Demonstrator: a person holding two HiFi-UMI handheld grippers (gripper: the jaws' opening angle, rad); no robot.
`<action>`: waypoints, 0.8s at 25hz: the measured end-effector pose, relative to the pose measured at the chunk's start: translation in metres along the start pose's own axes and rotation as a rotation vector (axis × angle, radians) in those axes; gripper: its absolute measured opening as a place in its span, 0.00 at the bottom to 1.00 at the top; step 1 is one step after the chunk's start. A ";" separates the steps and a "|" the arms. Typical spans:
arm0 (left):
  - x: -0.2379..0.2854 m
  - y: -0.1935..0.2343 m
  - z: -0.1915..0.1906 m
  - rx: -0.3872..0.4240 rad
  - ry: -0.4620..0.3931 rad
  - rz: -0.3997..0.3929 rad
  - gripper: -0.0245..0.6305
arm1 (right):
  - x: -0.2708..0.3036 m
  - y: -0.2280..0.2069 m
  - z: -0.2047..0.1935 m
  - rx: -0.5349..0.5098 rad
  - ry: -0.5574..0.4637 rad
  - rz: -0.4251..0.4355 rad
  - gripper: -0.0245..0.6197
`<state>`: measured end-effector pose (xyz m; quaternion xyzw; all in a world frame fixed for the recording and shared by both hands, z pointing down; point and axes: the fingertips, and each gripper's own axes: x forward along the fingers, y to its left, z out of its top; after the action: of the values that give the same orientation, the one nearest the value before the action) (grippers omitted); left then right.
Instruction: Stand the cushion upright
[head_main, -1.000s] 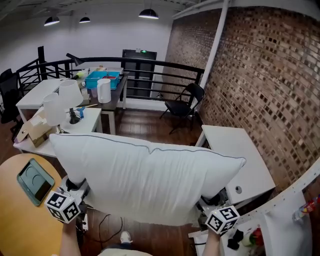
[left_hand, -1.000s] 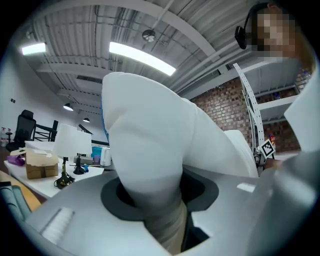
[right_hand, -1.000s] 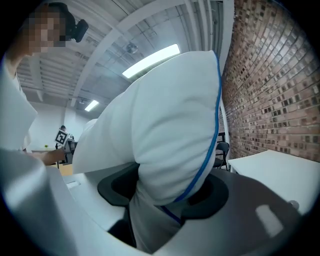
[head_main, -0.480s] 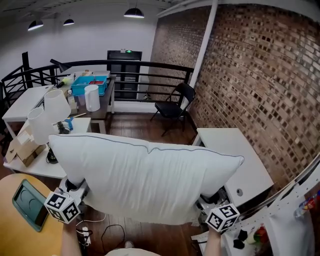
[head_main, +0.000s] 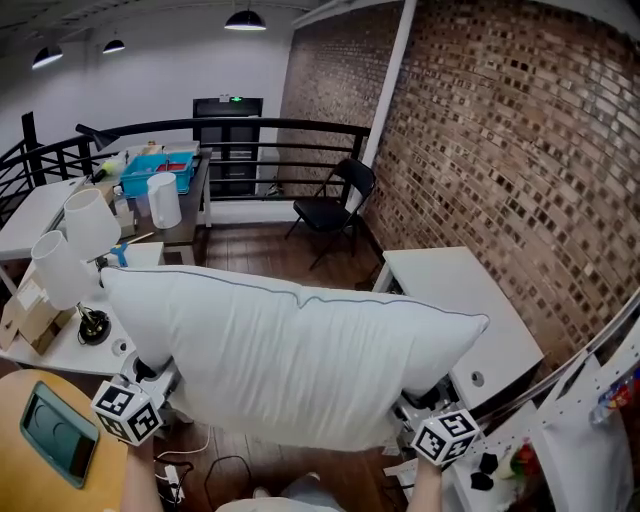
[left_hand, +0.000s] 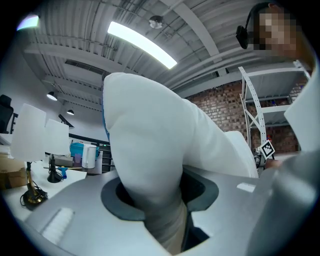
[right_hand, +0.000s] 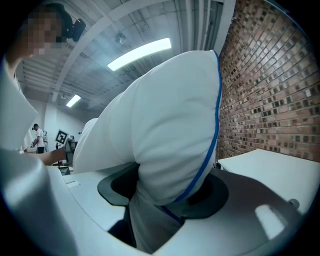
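Left gripper (head_main: 143, 388) is clamped on the near-left corner of the white cushion (head_main: 300, 355), and the right gripper (head_main: 428, 418) is pinching the near-right corner. The cushion's held up in the air between the 2, with a white worktop (head_main: 455, 300) beyond it on the right.

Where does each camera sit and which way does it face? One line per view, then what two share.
Head view: on the person's head, looking down at the cushion, left gripper, right gripper, forearms; brick wall beyond.
Left gripper view: on the left gripper, looking along its fingers clamped on the cushion; person's torso at right.
Right gripper view: mirrored, fingers pinching the cushion; torso at left.
Shared: every view shows the cushion.
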<state>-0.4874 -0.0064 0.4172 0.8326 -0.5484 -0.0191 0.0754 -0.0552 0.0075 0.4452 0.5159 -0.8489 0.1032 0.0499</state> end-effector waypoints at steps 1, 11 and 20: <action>0.007 -0.002 0.000 0.001 0.003 -0.007 0.29 | 0.000 -0.005 0.000 0.002 -0.001 -0.007 0.46; 0.096 -0.009 0.000 0.025 0.014 -0.056 0.29 | 0.036 -0.069 0.003 0.019 -0.026 -0.050 0.46; 0.226 -0.032 0.020 0.055 0.013 -0.103 0.29 | 0.084 -0.171 0.033 0.037 -0.069 -0.096 0.46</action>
<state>-0.3707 -0.2034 0.4042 0.8617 -0.5045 -0.0022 0.0549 0.0576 -0.1490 0.4507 0.5601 -0.8224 0.0985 0.0162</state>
